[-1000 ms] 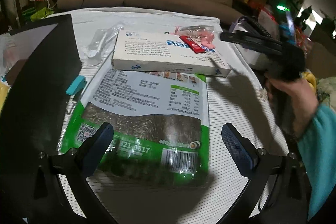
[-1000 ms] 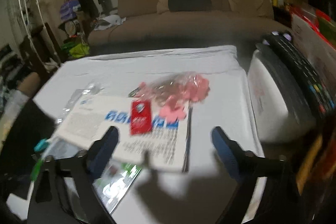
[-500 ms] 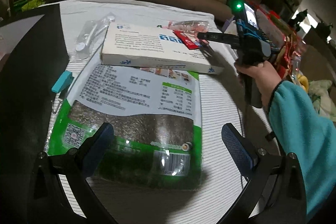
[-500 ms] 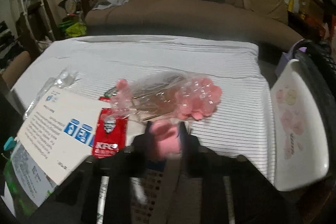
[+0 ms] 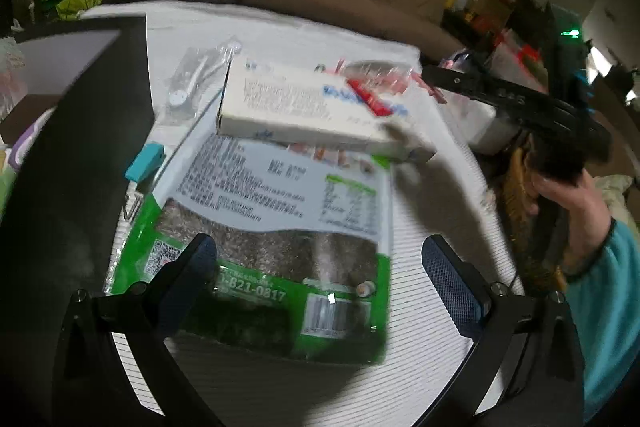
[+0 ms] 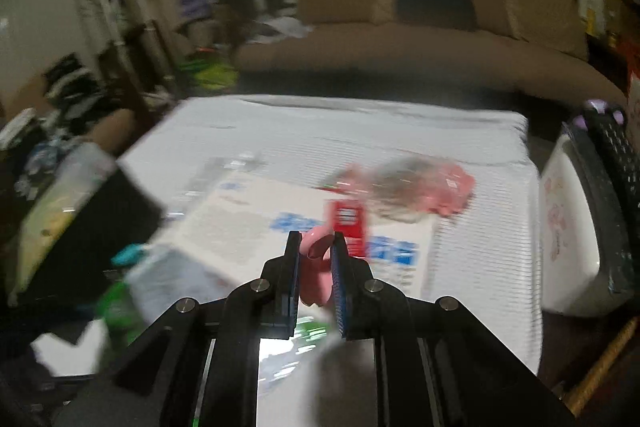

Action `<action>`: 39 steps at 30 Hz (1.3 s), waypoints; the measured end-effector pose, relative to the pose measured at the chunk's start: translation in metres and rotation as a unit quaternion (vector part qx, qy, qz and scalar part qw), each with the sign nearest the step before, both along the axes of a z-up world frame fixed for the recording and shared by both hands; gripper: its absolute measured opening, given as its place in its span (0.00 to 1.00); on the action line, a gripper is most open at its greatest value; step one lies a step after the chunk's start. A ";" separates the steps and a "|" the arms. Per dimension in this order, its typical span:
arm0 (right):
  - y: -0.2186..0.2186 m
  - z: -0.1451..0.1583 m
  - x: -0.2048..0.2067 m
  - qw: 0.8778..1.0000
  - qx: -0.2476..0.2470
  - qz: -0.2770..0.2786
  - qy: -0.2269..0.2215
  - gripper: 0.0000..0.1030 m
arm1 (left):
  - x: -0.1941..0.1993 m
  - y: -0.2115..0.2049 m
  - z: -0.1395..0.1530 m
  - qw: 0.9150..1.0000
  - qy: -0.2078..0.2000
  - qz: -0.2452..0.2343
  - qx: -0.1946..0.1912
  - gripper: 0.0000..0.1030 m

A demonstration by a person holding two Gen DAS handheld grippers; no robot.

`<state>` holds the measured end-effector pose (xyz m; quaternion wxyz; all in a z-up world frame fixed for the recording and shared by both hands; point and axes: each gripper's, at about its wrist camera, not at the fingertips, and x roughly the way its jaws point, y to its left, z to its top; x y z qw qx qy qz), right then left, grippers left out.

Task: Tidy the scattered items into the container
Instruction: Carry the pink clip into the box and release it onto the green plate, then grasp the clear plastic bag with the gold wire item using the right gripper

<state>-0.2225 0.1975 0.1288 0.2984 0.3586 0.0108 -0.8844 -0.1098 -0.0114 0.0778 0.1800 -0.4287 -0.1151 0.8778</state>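
Closest to you in the right wrist view, your right gripper (image 6: pixel 316 259) is clenched on a small pink item (image 6: pixel 316 269); the piece sits squeezed between the two blue pads and pokes out past the tips. Keep that squeeze steady, since the item looks soft and only partly seated, so a jolt could let it slide out.

Your left gripper (image 5: pixel 320 271) hangs released, jaws wide and nothing between them, over the near end of the green seaweed packet (image 5: pixel 256 255) at 6 o'clock on the striped table (image 5: pixel 432 219). Hold it there, clear of the right hand's path.

Just past the packet, at about 12 o'clock from it, the white box (image 5: pixel 304 115) lies with its near edge overlapping the packet, a red sachet (image 6: pixel 346 223) on its top. Beyond that, at 1 o'clock, the clear bag of pink pieces (image 6: pixel 416 187) rests on the cloth. A teal clip (image 5: pixel 145 163) sits at 9 o'clock of the packet, beside the black container (image 5: pixel 80 155), whose dark wall fills the left side.

That container is probably your target, at about 9 o'clock from the right gripper. Carry the pink item high enough to pass over the box and the container's rim, go gently, and only let go once the tips are well inside the opening. The picture is blurred, so slow down before releasing.
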 end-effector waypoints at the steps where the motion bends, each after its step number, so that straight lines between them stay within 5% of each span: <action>1: -0.009 0.010 0.007 1.000 -0.003 0.015 0.002 0.13 | 0.004 -0.003 0.010 1.000 0.016 -0.004 0.010 1.00; 8: -0.110 0.067 0.040 0.992 -0.029 0.122 0.005 0.13 | 0.024 -0.077 0.094 0.991 0.117 0.067 0.003 1.00; 15: -0.232 0.056 0.075 0.975 -0.010 0.222 -0.026 0.13 | 0.012 -0.201 0.085 0.982 0.043 0.181 0.019 1.00; 23: -0.329 -0.003 0.130 0.947 0.086 0.306 -0.053 0.13 | 0.026 -0.290 0.056 0.958 -0.008 0.275 0.082 1.00; 26: -0.339 -0.019 0.137 0.943 0.141 0.299 -0.034 0.14 | 0.026 -0.291 0.050 0.959 -0.019 0.275 0.064 1.00; 29: -0.334 -0.023 0.132 0.946 0.135 0.291 -0.049 0.16 | 0.023 -0.285 0.045 0.962 -0.026 0.263 0.064 1.00; 35: -0.306 -0.009 0.122 0.959 0.101 0.260 -0.049 0.35 | 0.017 -0.270 0.046 0.966 -0.023 0.249 0.061 1.00; 39: -0.277 0.009 0.117 0.969 0.057 0.236 -0.047 0.61 | 0.017 -0.258 0.050 0.970 -0.012 0.233 0.062 1.00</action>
